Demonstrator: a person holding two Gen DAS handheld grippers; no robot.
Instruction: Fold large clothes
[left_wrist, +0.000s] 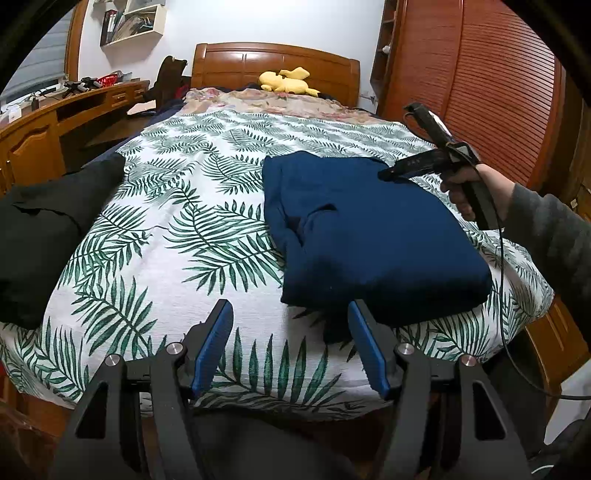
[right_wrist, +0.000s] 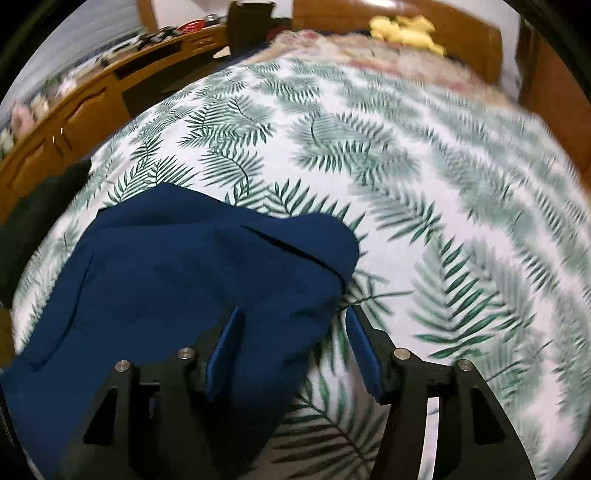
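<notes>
A navy blue garment (left_wrist: 373, 236) lies folded into a thick rectangle on the leaf-print bedspread (left_wrist: 177, 229), right of the middle. My left gripper (left_wrist: 290, 317) is open and empty, just above the bed's near edge, its right finger beside the garment's near corner. My right gripper (left_wrist: 388, 173) is held by a hand over the garment's far right corner. In the right wrist view the right gripper (right_wrist: 291, 325) is open and empty, above the right edge of the blue garment (right_wrist: 192, 280). That view is blurred.
A black garment (left_wrist: 40, 236) lies at the bed's left edge. A yellow plush toy (left_wrist: 286, 83) sits by the wooden headboard (left_wrist: 273, 62). A wooden desk (left_wrist: 40, 136) runs along the left. A slatted wooden wardrobe (left_wrist: 495, 81) stands on the right.
</notes>
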